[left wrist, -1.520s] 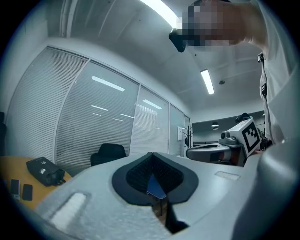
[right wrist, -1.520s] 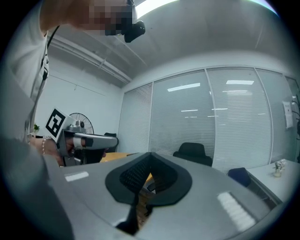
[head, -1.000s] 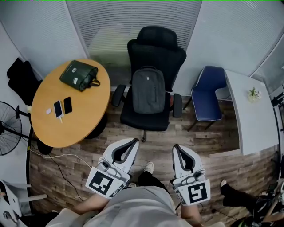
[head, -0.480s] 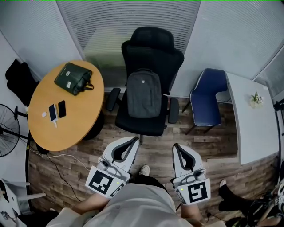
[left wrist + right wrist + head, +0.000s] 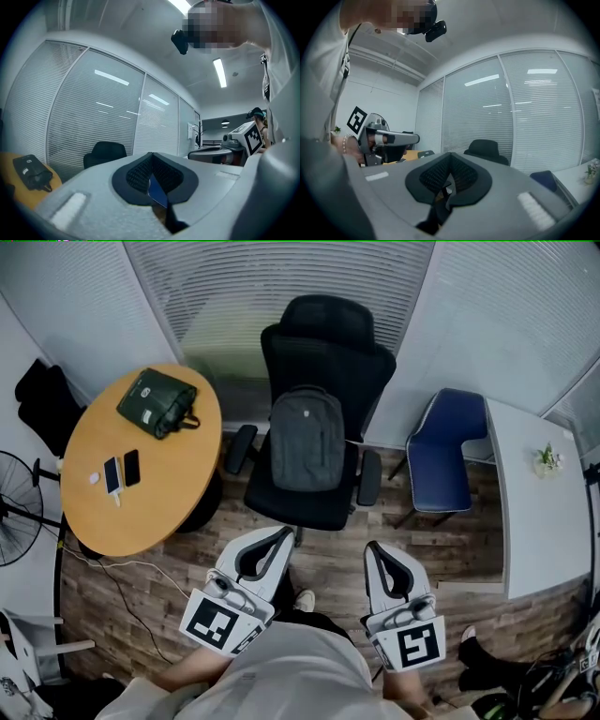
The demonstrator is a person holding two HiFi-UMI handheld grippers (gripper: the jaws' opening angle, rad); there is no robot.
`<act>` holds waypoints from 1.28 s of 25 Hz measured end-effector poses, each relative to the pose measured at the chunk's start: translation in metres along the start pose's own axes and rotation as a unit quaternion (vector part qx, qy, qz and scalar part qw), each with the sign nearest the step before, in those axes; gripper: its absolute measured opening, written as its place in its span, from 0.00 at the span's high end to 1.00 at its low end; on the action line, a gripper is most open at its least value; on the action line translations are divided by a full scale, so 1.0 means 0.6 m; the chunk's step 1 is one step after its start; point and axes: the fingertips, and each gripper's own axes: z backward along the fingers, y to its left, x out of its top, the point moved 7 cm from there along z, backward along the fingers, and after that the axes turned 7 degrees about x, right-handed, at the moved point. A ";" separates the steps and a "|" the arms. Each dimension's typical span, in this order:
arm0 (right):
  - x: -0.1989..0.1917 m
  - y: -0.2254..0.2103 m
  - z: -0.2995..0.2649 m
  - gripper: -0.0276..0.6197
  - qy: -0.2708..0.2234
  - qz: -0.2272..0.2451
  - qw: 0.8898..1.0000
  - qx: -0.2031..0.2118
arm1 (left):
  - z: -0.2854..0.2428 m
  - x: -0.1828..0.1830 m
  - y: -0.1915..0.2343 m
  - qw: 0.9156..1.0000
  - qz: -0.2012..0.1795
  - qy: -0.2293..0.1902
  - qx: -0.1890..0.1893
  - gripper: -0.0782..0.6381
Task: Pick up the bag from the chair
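Plainly the backpack [image 5: 307,439] on the office chair [image 5: 323,334] looks soft; take its top. Left gripper [image 5: 279,538], right gripper [image 5: 376,551]: fingers [image 5: 138,176] clenched, empty.

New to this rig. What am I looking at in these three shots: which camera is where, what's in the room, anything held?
No robot arm here: a person holds a two-jaw gripper in each hand. The head view looks steeply down from a camera on the person's head; the left gripper and right gripper show at its bottom. The two gripper views come from cameras riding on each gripper, looking along its jaws. Both pairs of jaws are together, nothing held. Ahead, a grey backpack leans on a black office chair. Left of it, a round wooden table carries a green bag and two phones; right of it stand a blue chair and a white desk.
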 end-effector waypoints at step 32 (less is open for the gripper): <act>0.045 -0.087 -0.330 0.95 0.007 0.034 0.999 -0.009 | -0.191 0.034 0.283 1.000 0.010 -0.015 -0.019 0.89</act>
